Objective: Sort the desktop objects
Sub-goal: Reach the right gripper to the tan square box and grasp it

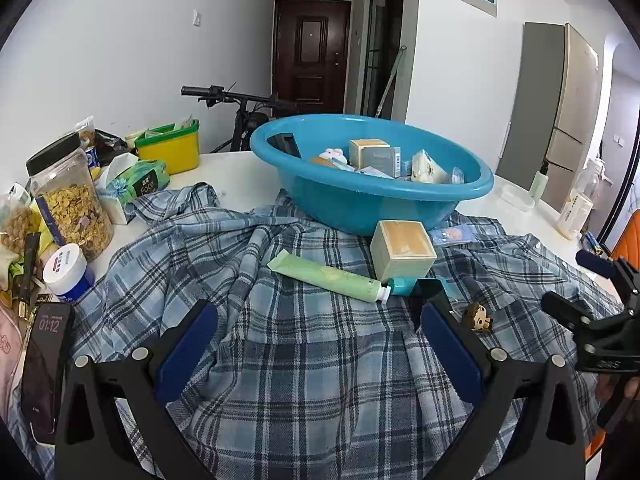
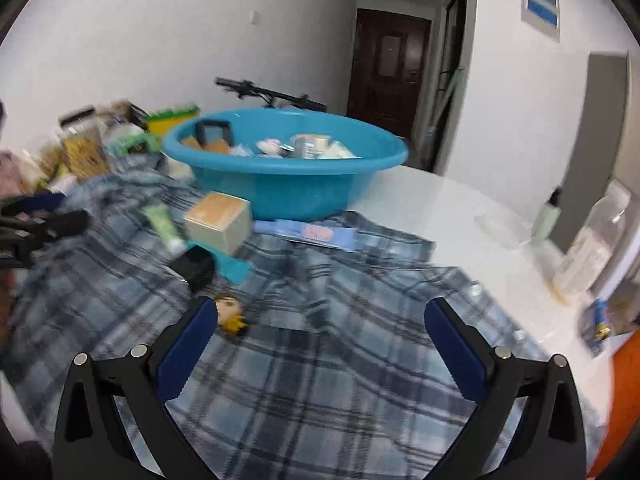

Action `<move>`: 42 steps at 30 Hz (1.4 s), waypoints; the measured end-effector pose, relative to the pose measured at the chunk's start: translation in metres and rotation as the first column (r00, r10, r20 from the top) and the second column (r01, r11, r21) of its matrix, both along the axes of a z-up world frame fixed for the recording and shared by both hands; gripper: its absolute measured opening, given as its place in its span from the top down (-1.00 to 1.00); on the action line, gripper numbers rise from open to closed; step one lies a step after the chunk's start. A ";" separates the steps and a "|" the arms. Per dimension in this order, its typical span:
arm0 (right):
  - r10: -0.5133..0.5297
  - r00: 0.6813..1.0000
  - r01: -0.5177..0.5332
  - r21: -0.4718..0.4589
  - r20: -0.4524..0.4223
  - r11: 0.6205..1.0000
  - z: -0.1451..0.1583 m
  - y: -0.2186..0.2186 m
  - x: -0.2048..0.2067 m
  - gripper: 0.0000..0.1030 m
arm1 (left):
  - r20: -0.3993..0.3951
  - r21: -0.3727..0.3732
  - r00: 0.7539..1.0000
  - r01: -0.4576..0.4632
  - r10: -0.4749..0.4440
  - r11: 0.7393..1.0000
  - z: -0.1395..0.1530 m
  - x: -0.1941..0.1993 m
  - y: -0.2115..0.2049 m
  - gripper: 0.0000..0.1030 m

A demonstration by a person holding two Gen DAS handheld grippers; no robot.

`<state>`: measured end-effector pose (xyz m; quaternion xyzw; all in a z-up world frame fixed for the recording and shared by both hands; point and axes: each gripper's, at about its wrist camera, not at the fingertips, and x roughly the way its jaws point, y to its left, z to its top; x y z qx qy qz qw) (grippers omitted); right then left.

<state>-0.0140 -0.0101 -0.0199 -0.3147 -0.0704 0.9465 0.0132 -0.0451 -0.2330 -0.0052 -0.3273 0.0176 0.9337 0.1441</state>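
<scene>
- Left gripper (image 1: 318, 330): jaws spread wide, nothing between them, hanging over the plaid shirt (image 1: 280, 380).
- Right gripper (image 2: 320, 330): jaws also wide apart and empty, above the same shirt; the right wrist view is motion-blurred.
- Small figurine (image 2: 231, 312) lies on the shirt, just beside the right gripper's left finger; whether they touch, can't tell.
- Phone (image 1: 46, 372) with lit screen at the near left edge of the table (image 1: 240, 168).
- Mid-shirt cluster: green tube (image 1: 326, 276) lying flat, its cap end next to a teal item (image 1: 402, 285) and a black object (image 2: 194, 266); cream box (image 1: 402, 250) sits just behind them.
- Flat blue packet (image 2: 308, 234) on the shirt, near the basin's base.
- Blue basin (image 1: 360, 204) behind the box, resting partly on the shirt, filled with small boxes and packets.
- Left side: cereal jar (image 1: 70, 196), white tub (image 1: 68, 268), tissue pack (image 1: 140, 184), yellow-green bin (image 1: 172, 150).
- Far right: bottles (image 1: 576, 208) on bare tabletop.
</scene>
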 end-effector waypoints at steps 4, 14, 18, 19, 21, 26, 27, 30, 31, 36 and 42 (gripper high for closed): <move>0.044 0.999 -0.046 -0.083 -0.022 0.995 -0.001 0.006 0.003 -1.00 | 0.003 0.003 1.000 0.019 -0.019 1.000 -0.001 0.000 0.001 -1.00; 0.030 1.000 -0.031 -0.202 -0.007 0.979 0.000 0.012 -0.007 -1.00 | -0.094 0.039 0.996 -0.004 0.007 0.999 0.008 0.005 -0.009 -1.00; -0.006 1.000 0.000 -0.173 -0.031 0.985 0.008 0.006 -0.021 -1.00 | -0.059 -0.046 0.998 0.004 -0.007 0.999 0.001 -0.001 0.000 -1.00; 0.007 1.000 -0.009 -0.166 -0.017 0.986 0.007 0.001 -0.027 -1.00 | -0.049 -0.052 0.999 0.003 -0.006 0.999 -0.001 -0.003 0.002 -1.00; 0.016 1.000 -0.014 -0.140 0.016 0.990 0.006 -0.008 -0.039 -1.00 | -0.022 -0.046 1.000 0.006 -0.007 0.999 -0.007 -0.011 0.002 -1.00; 0.056 0.997 -0.048 -0.136 0.054 0.990 0.003 -0.036 -0.067 -1.00 | 0.019 0.025 0.999 0.036 -0.037 0.999 -0.013 -0.020 -0.004 -1.00; 0.059 0.997 -0.050 -0.139 0.059 0.989 0.002 -0.043 -0.073 -1.00 | 0.020 0.023 0.999 0.030 -0.030 0.999 -0.014 -0.021 -0.005 -1.00; 0.061 0.996 -0.052 -0.141 0.061 0.989 0.002 -0.064 -0.090 -1.00 | 0.039 0.002 0.999 0.003 -0.003 1.000 -0.017 -0.026 -0.009 -1.00; 0.053 0.996 -0.043 -0.136 0.069 0.990 0.001 -0.071 -0.096 -1.00 | 0.046 -0.008 0.999 -0.007 0.007 1.000 -0.019 -0.027 -0.011 -1.00; 0.009 0.990 0.001 -0.070 0.140 0.998 -0.015 -0.095 -0.125 -1.00 | 0.028 -0.026 0.999 -0.043 0.043 0.999 -0.019 -0.030 -0.017 -1.00; 0.009 0.980 0.005 -0.070 0.200 0.998 -0.034 -0.098 -0.140 -0.12 | 0.053 0.031 0.998 -0.018 0.016 0.999 -0.024 -0.036 -0.026 -1.00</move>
